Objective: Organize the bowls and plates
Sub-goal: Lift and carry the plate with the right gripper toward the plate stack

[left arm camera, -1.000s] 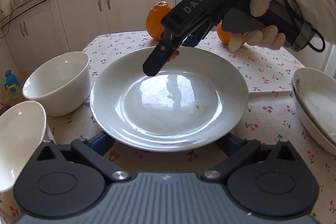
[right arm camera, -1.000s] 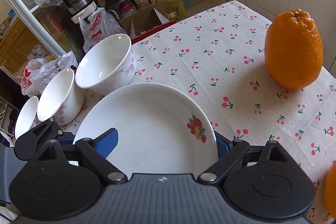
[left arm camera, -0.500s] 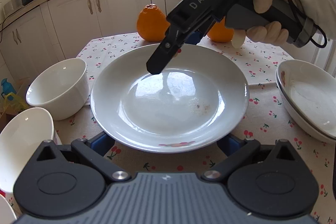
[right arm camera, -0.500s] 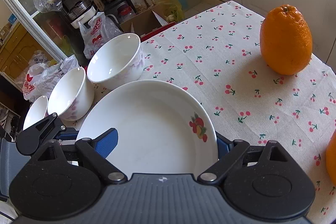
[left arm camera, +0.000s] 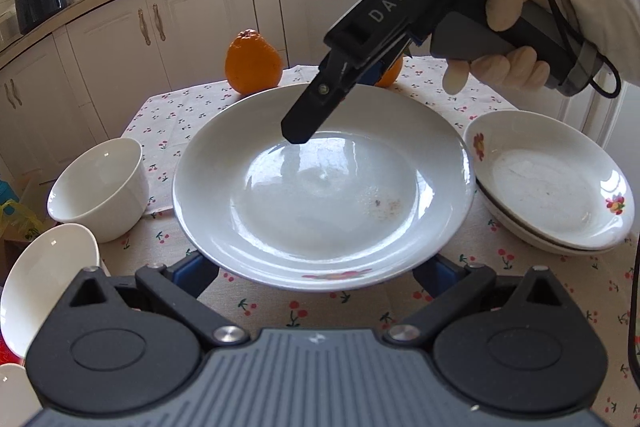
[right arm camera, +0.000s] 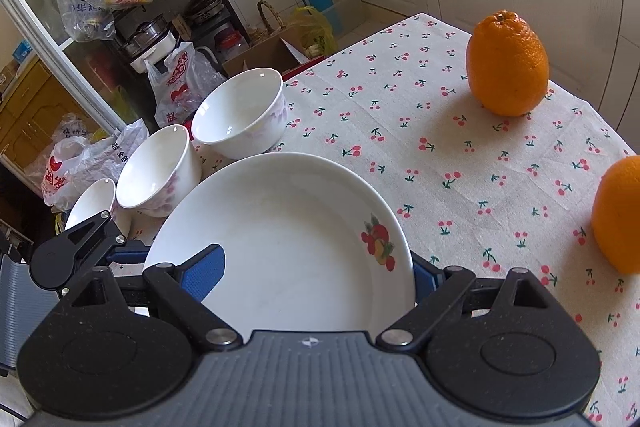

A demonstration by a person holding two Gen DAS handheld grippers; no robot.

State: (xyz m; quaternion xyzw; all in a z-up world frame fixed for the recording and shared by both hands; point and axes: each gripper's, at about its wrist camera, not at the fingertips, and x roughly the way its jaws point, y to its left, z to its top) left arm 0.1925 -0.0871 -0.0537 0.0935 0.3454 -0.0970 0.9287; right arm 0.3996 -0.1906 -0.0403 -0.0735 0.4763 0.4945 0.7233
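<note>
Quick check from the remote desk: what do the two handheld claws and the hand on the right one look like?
Both claws are matte black with blue finger pads and ribbed grey bodies. The right claw carries white "DAS" lettering, a grey handle and black cables. The hand wears a cream glove and a white sleeve.

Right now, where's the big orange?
In the right wrist view the orange stands on the tablecloth at upper right, apart from the plate.

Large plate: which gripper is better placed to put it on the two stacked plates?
Probably the right gripper: its jaws straddle the large plate's far rim, and the stacked plates lie on its side. The left gripper sits spread below the near rim.
</note>
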